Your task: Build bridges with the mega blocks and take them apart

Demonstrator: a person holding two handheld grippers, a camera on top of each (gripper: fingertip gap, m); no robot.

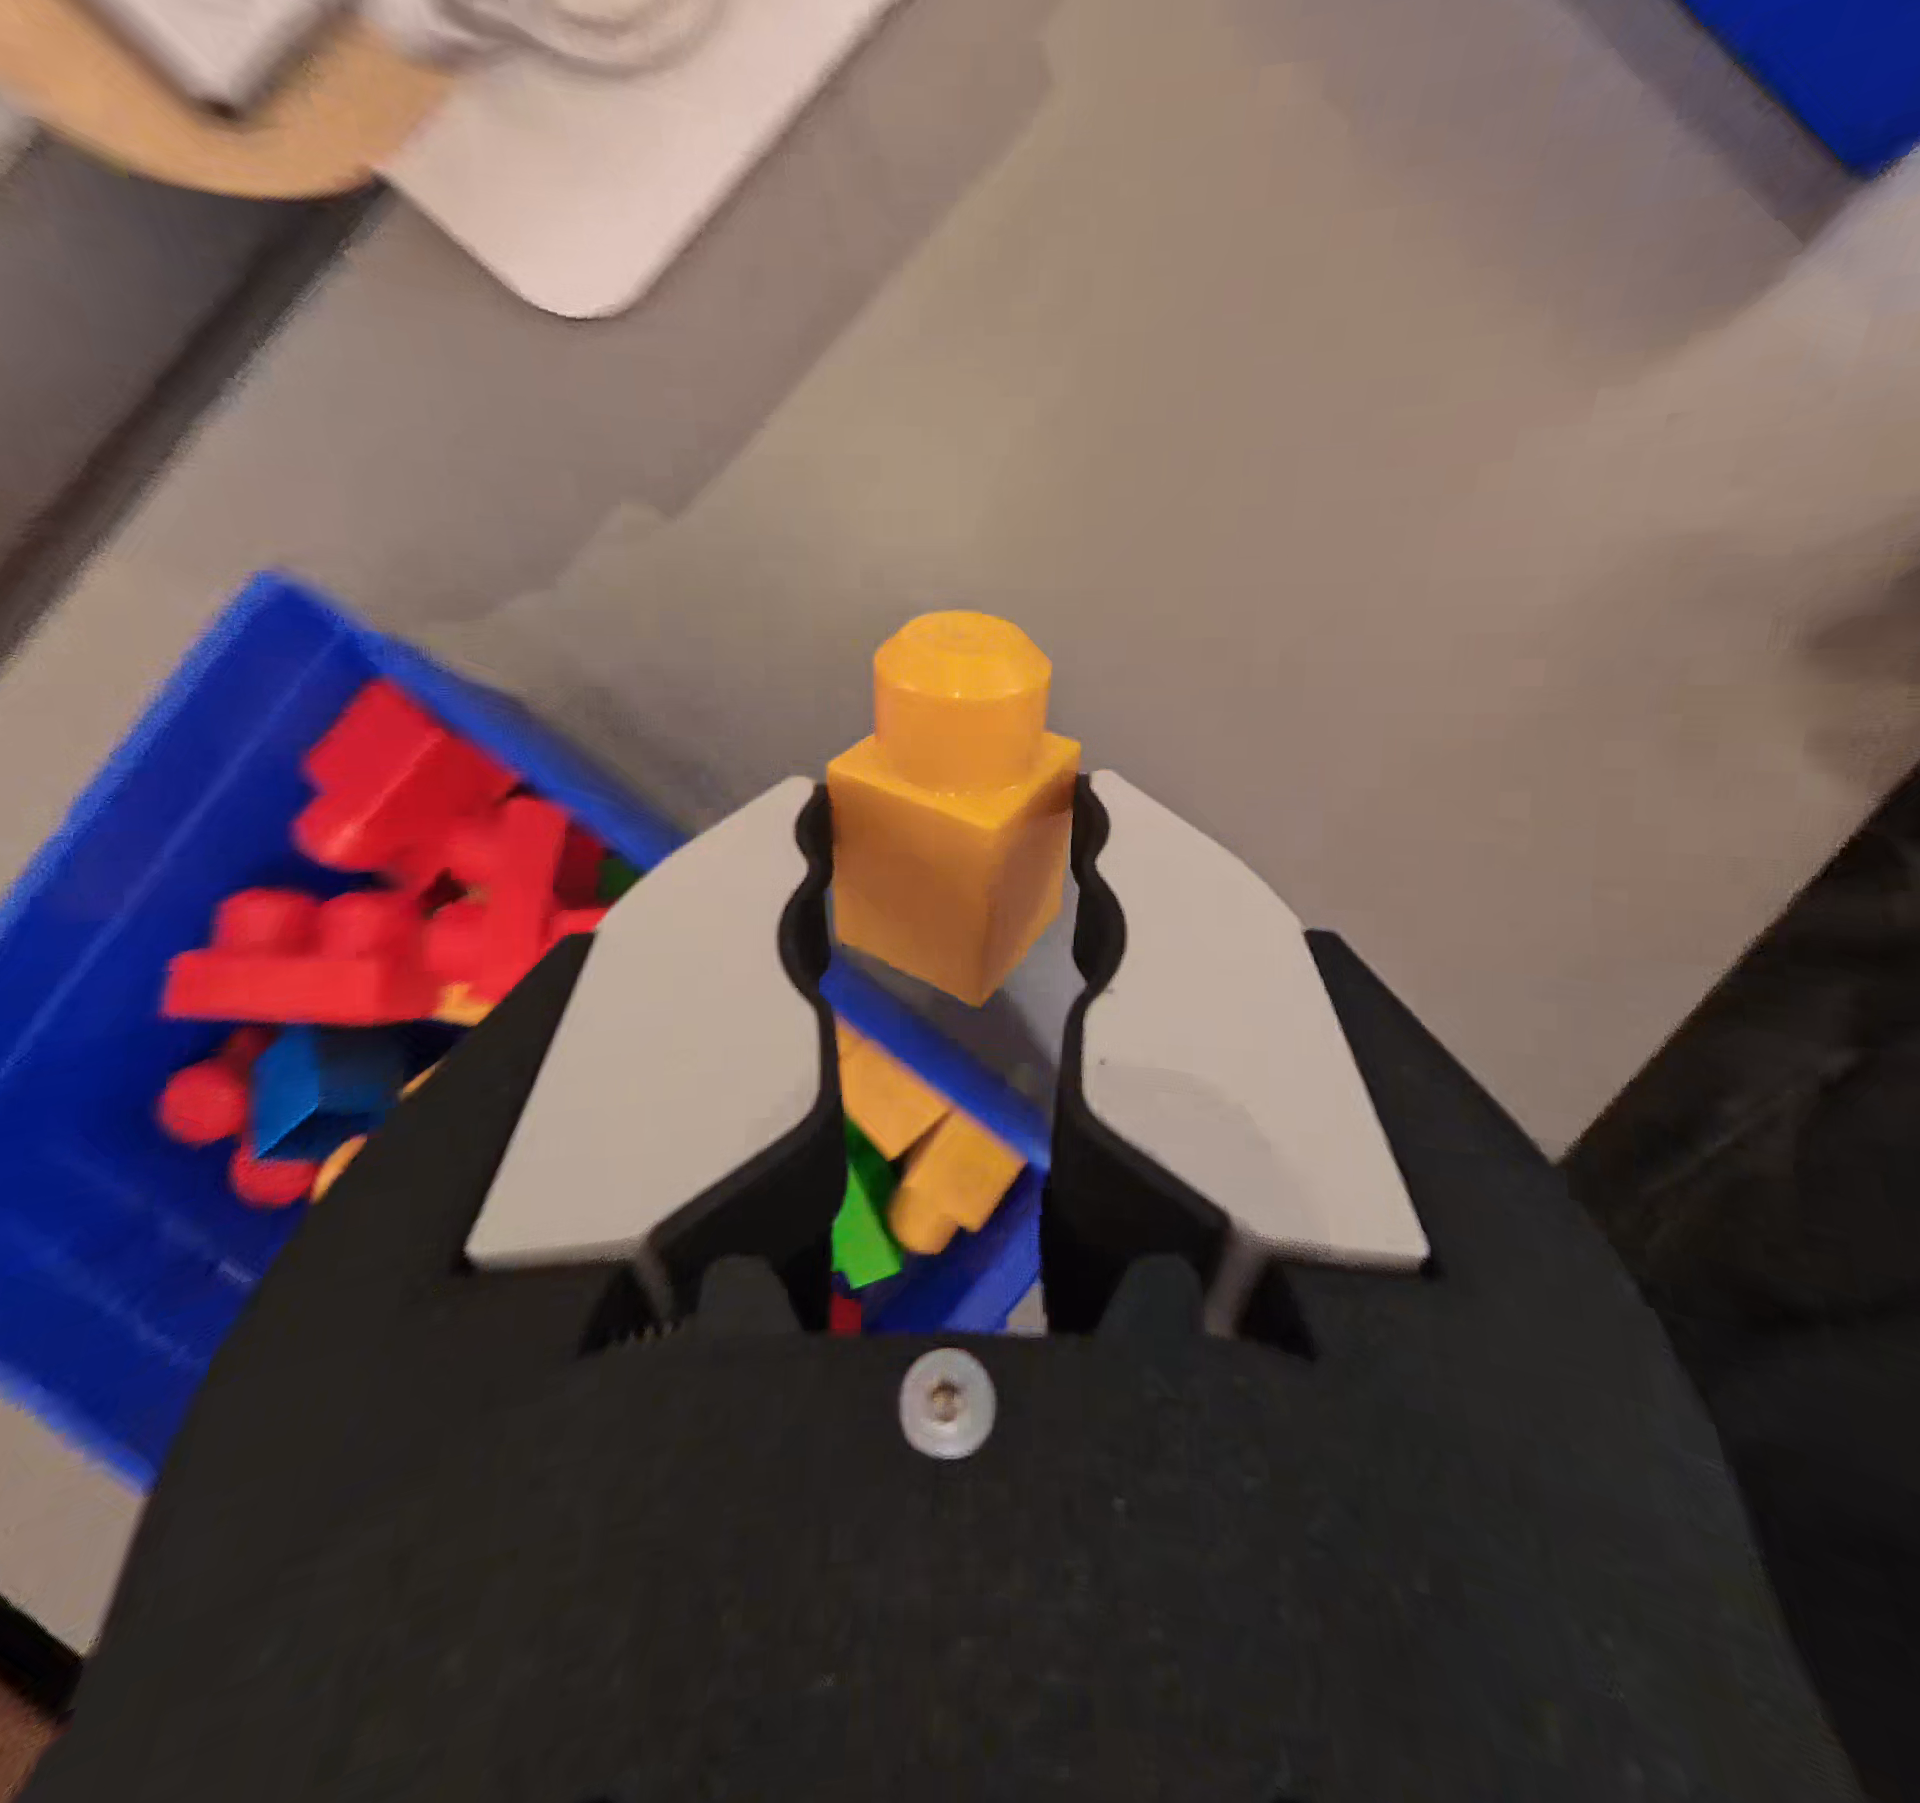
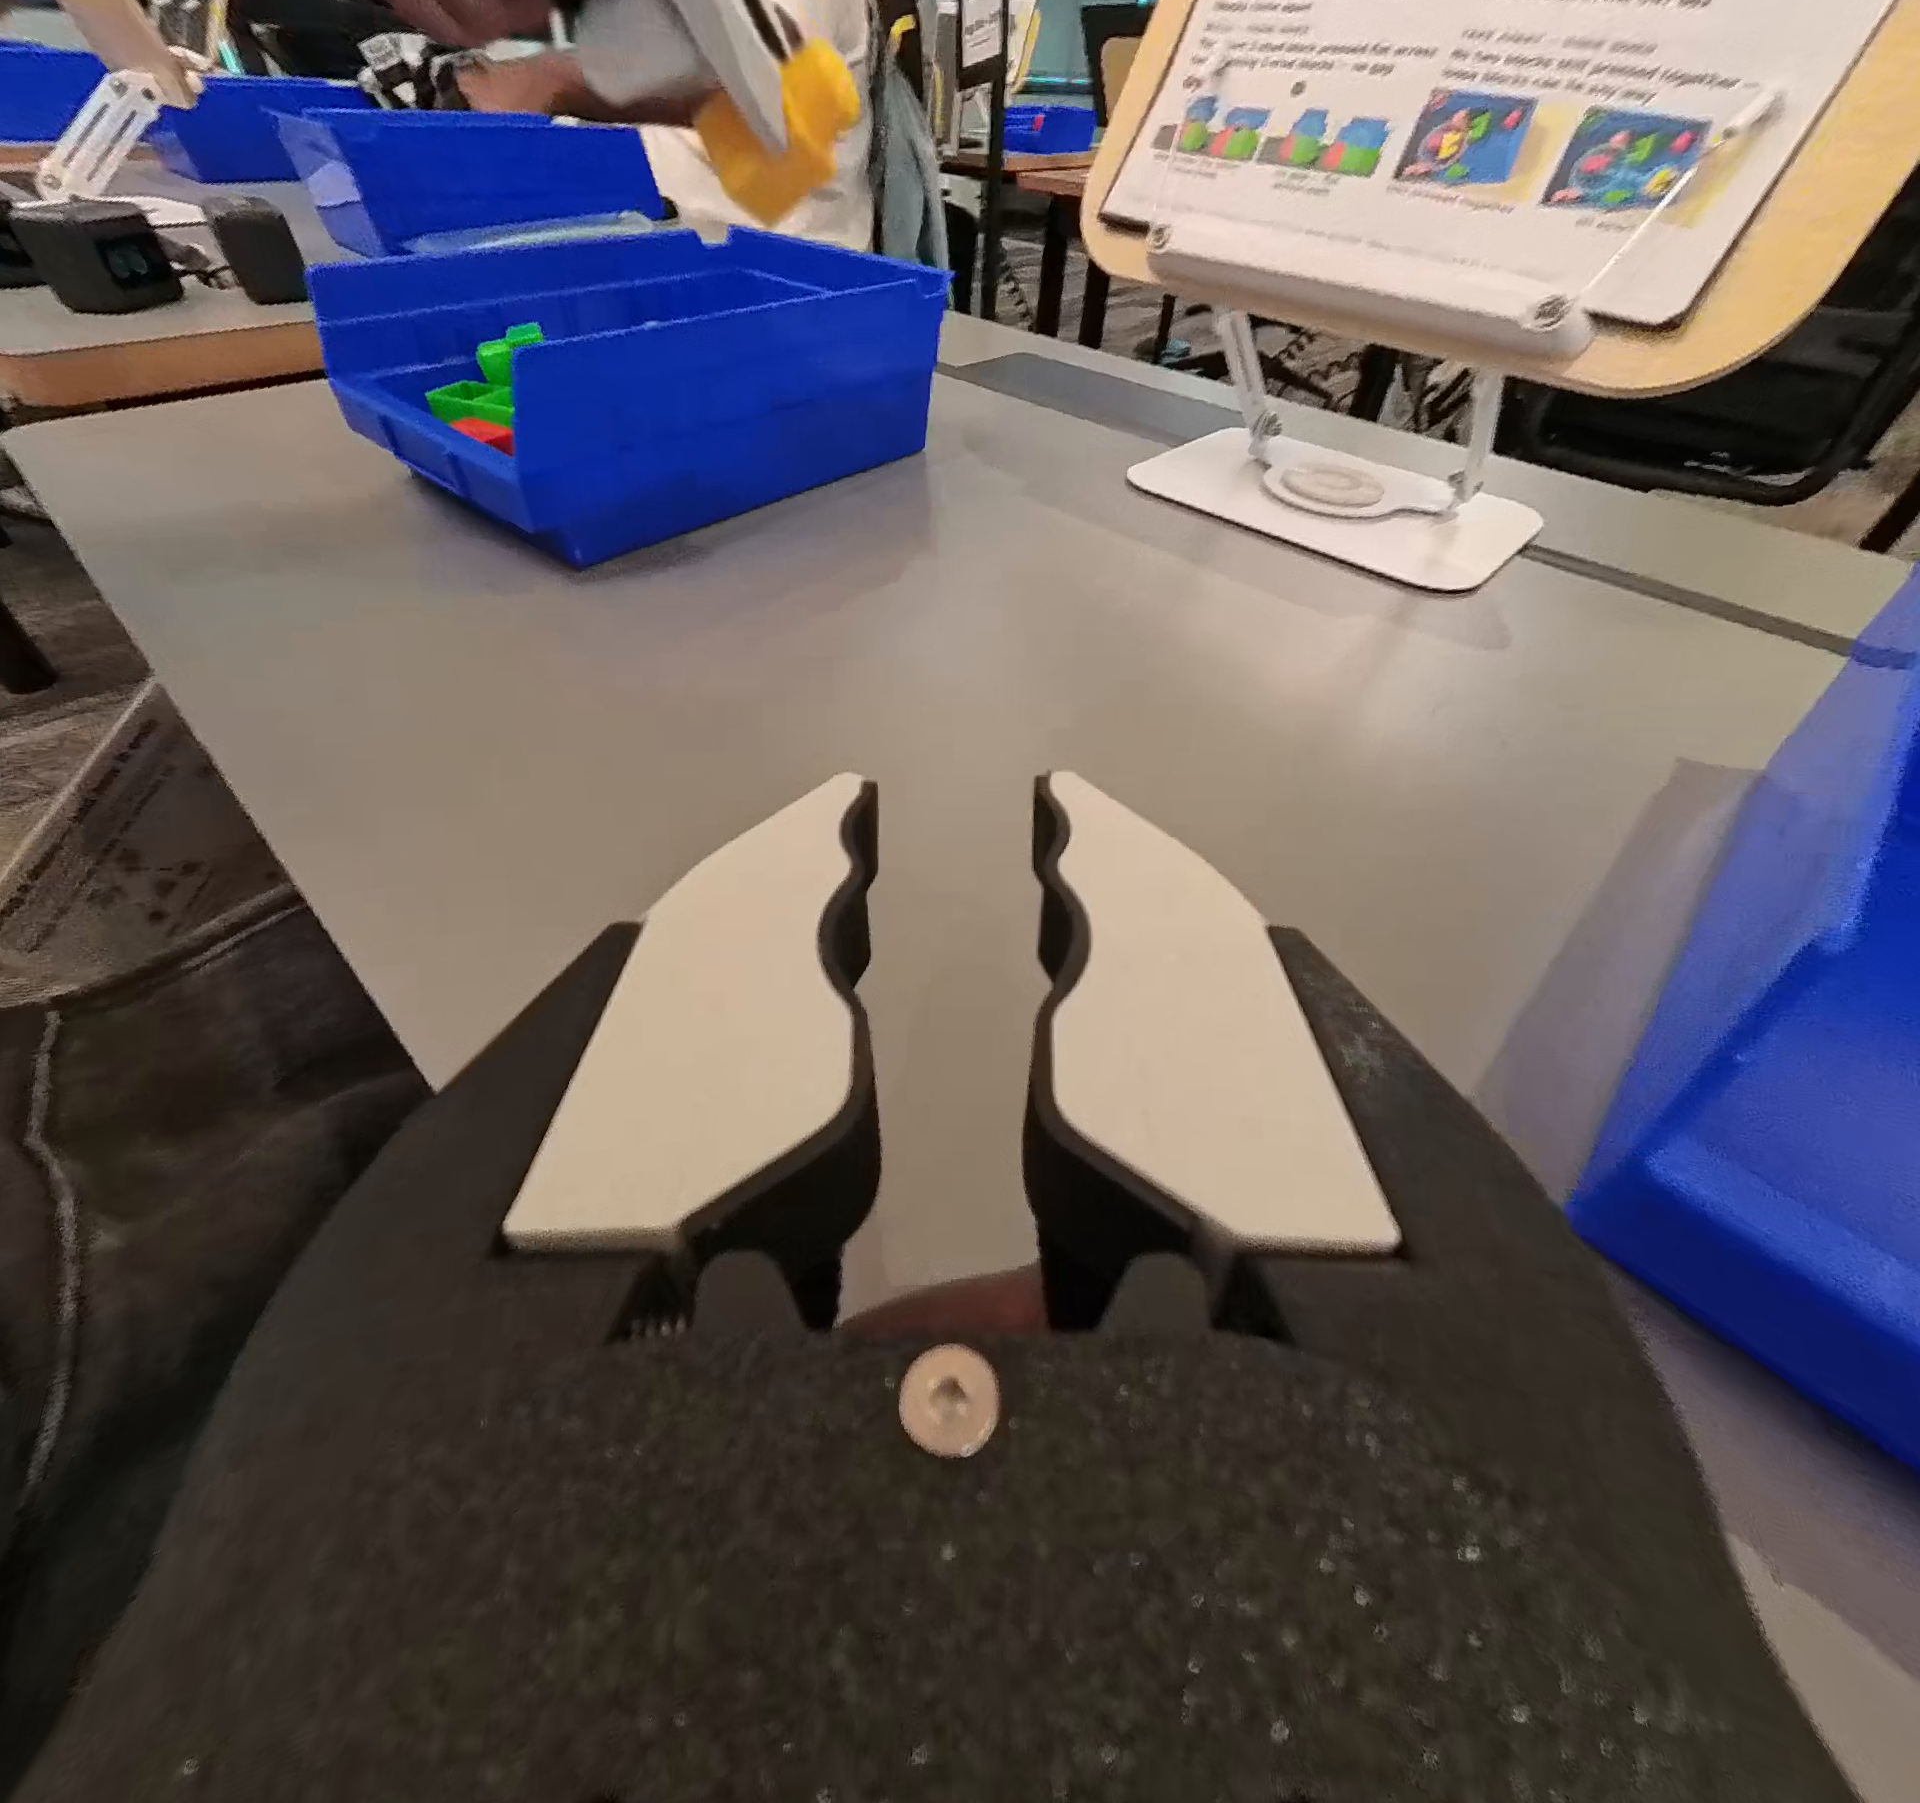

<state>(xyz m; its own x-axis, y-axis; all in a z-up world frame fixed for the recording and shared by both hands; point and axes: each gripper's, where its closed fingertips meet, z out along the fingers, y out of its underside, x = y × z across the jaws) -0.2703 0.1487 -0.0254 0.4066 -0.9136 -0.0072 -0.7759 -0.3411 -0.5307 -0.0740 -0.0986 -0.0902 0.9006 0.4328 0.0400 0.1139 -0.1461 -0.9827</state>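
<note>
The orange block point(image 1: 951, 849) is clamped upright, stud forward, between the left gripper point(image 1: 948, 880) fingers, held in the air above the blue bin point(image 1: 94, 1078) of loose blocks. The right gripper point(image 2: 954, 880) hovers low over the bench point(image 2: 727, 673), fingers apart and empty, well away.

Block point(image 1: 951, 860) clamped btwn left gripper point(image 1: 951, 818) fingers, above bin point(image 2: 623, 382) w/ blocks inside. Stand point(image 2: 1340, 496) right of bin, both on table point(image 2: 935, 673). Right gripper point(image 2: 951, 818) low over table.

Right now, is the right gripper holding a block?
No: the right gripper is open and empty above the grey table.
</note>
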